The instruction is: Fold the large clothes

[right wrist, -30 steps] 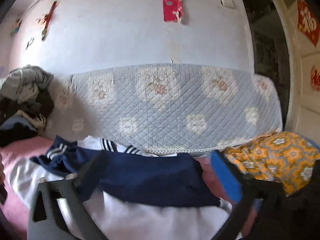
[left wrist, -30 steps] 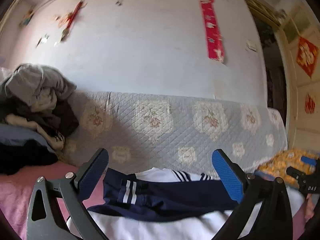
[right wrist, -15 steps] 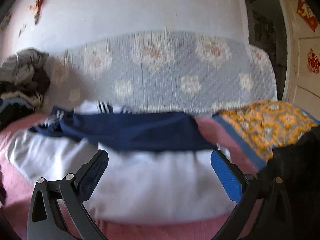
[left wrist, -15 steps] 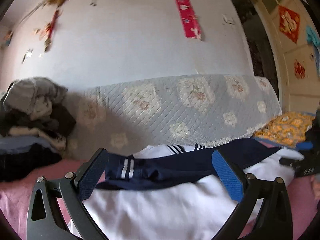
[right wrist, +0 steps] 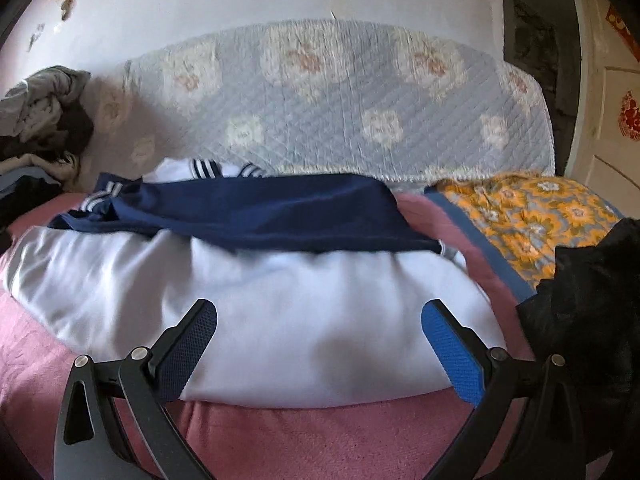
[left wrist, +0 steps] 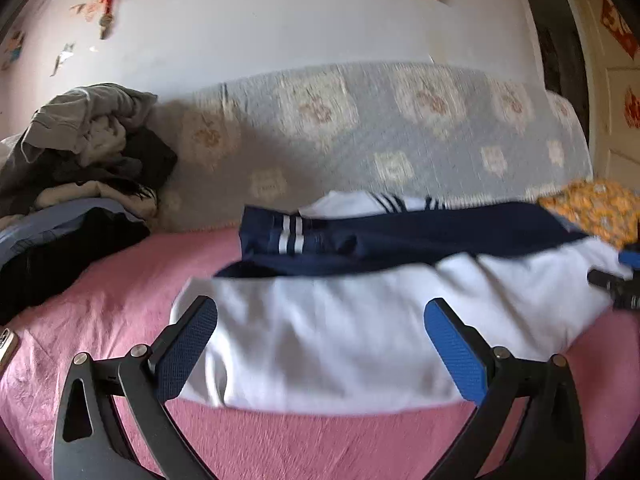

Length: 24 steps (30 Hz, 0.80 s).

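Both grippers hung wide open and empty over a folded white-and-navy garment on the bed.

The left gripper [left wrist: 320, 336] and right gripper [right wrist: 318, 334] each gaped above the near white edge of the garment [right wrist: 280, 312], gripping nothing. It lay on the pink bed cover [right wrist: 300, 440], its navy striped part [left wrist: 360, 240] folded across the far side. Beyond it, a heap of clothes [left wrist: 80, 152] sat left, an orange floral cloth [right wrist: 528, 212] right, and a quilted floral cover [right wrist: 340, 112] stood against the wall.

Phone [left wrist: 7, 346] cut by left edge
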Motion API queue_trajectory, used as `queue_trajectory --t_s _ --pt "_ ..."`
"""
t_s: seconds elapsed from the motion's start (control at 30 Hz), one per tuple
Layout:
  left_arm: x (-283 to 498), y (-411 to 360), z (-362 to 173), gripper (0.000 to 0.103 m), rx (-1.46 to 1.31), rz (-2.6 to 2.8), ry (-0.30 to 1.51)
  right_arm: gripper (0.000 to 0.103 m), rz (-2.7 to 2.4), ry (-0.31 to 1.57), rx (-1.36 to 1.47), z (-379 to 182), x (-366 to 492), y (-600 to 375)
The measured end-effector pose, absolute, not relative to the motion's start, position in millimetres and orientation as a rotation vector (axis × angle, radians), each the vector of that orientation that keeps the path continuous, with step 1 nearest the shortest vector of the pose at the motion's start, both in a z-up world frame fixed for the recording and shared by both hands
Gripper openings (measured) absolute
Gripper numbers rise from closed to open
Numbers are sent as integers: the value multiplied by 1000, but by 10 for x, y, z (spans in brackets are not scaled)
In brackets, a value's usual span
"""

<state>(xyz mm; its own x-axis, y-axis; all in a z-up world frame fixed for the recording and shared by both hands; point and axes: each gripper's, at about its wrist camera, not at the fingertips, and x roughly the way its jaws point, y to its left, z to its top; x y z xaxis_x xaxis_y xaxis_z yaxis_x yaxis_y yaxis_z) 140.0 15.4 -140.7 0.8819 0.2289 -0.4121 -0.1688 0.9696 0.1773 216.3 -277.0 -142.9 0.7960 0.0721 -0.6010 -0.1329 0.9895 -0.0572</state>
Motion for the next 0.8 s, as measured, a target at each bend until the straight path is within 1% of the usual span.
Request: queue_trajectory --t_s 0.17,0.33,0.43,0.53,0.6,0.67,0.8 --pt "1474 236 -1636 103 108 179 581 103 118 685 -122 -1491 2207 -2743" --pt "1538 233 -1684 103 113 133 647 103 143 740 -178 -1566 2226 -2657" --pt "1546 56 -1749 103 276 81 688 103 187 776 -260 -1609 2173 -2595" --pt "1557 -170 -1907 103 443 28 732 103 248 780 -429 -1687 2046 -2415" --pt "1535 -310 -1980 103 518 8 729 103 287 742 -511 -1747 1913 -2216" --pt "1493 -448 -2033 103 601 -8 714 103 330 756 -584 -1850 1855 -2021" --pt "1583 -399 -2038 103 621 90 714 103 261 751 -752 -2048 1856 -1790"
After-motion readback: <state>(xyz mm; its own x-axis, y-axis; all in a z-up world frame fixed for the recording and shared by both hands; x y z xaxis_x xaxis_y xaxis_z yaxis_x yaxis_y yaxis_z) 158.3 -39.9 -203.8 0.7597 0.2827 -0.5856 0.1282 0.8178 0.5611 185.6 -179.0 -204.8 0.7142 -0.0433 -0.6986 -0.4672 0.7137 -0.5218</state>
